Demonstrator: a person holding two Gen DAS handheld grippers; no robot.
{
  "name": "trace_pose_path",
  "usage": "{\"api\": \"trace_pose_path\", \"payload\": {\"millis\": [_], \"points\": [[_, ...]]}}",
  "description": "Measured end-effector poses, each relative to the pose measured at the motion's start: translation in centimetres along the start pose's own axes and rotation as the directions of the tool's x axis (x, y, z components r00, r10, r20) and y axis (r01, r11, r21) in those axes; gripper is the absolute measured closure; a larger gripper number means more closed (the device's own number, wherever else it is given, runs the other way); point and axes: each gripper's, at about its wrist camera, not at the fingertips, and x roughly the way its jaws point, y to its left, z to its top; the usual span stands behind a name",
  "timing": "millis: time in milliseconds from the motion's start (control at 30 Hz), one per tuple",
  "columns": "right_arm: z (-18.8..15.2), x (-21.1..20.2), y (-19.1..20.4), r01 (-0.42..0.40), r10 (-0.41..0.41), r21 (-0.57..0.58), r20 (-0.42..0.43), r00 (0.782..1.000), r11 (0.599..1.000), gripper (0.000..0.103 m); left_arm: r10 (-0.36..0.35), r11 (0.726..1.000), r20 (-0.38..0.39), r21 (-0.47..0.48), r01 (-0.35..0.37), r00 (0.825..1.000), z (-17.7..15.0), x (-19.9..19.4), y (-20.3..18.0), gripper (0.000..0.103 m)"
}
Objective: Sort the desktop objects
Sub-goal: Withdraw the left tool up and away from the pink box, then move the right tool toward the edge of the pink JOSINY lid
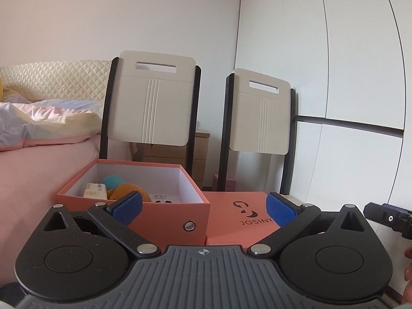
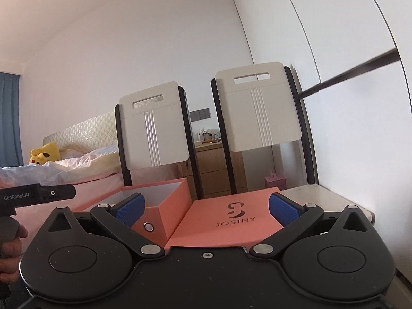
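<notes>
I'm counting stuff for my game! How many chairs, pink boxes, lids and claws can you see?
Chairs: 2, the left chair and the right chair.
Pink boxes: 1, the open box.
Lids: 1, the pink lid beside the box.
Claws: 2, the left claw and the right claw, both open.
Total: 6

A flat salmon-pink cardboard box lid carries a black curled logo above the word "JOSINY"; the left wrist view cuts that word's end behind a blue finger pad. The black handheld gripper body at the left edge of the right wrist view reads "GenRobot.AI" in white. A white barcode label inside the open salmon-pink box is too small to read.
</notes>
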Motion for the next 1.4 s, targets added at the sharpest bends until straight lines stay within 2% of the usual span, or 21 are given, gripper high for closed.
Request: {"api": "trace_pose_path", "payload": {"millis": [367,533,700,767,867,900,933,1033,1133,1267,1333,1400], "points": [[3.5,3.7,0.8,0.006,-0.006,-0.003,0.022,1.000,1.000,0.001,-0.059,0.998,-0.031,-0.002,0.059,0.998,-0.7,3.2,0.6,0.000],[5.5,8.3,-0.7,0.019,-0.019,0.041,0.019,1.000,0.999,0.001,-0.045,0.999,-0.062,0.008,0.045,0.997,-1.7,5.3,0.9,0.000],[5.3,12.7,-2.8,0.019,-0.019,-0.023,0.006,1.000,1.000,0.001,-0.065,0.998,-0.103,-0.013,0.064,0.993,-2.6,8.8,1.0,0.000],[4.8,14.5,-3.9,0.029,-0.030,-0.068,-0.013,0.999,0.997,0.001,-0.060,0.998,-0.096,-0.021,0.058,0.994,-2.7,10.2,0.9,0.000],[4.5,16.7,-6.3,0.043,-0.047,-0.078,-0.044,0.998,0.996,0.001,-0.069,0.998,-0.097,-0.005,0.069,0.993,-2.7,12.4,0.2,0.000],[4.6,17.4,-7.1,0.046,-0.051,-0.076,-0.054,0.997,0.996,0.001,-0.085,0.996,-0.106,0.006,0.086,0.991,-2.7,13.2,-0.1,0.000],[4.6,18.0,-7.8,0.052,-0.057,-0.086,-0.056,0.997,0.995,0.001,-0.129,0.991,-0.135,0.022,0.133,0.982,-2.9,14.1,-0.6,0.000],[4.4,18.8,-9.8,0.094,-0.097,-0.127,-0.020,0.995,0.988,0.001,-0.260,0.959,-0.220,0.057,0.278,0.940,-3.6,16.5,-2.1,0.000],[3.4,18.5,-11.9,0.138,-0.140,-0.075,-0.022,0.990,0.988,0.001,-0.305,0.943,-0.247,0.054,0.328,0.920,-4.9,18.1,-3.4,0.000],[1.4,18.0,-13.4,0.151,-0.155,-0.046,-0.099,0.983,0.988,0.001,-0.324,0.944,-0.258,-0.031,0.328,0.910,-6.1,19.3,-3.1,0.000],[0.7,18.1,-13.7,0.140,-0.145,-0.040,-0.152,0.978,0.989,0.001,-0.330,0.944,-0.237,-0.064,0.324,0.914,-6.6,19.1,-2.3,0.000],[0.4,18.2,-14.0,0.131,-0.133,-0.025,-0.170,0.976,0.991,0.001,-0.321,0.947,-0.233,-0.072,0.313,0.918,-7.1,19.0,-1.6,0.000]]}}
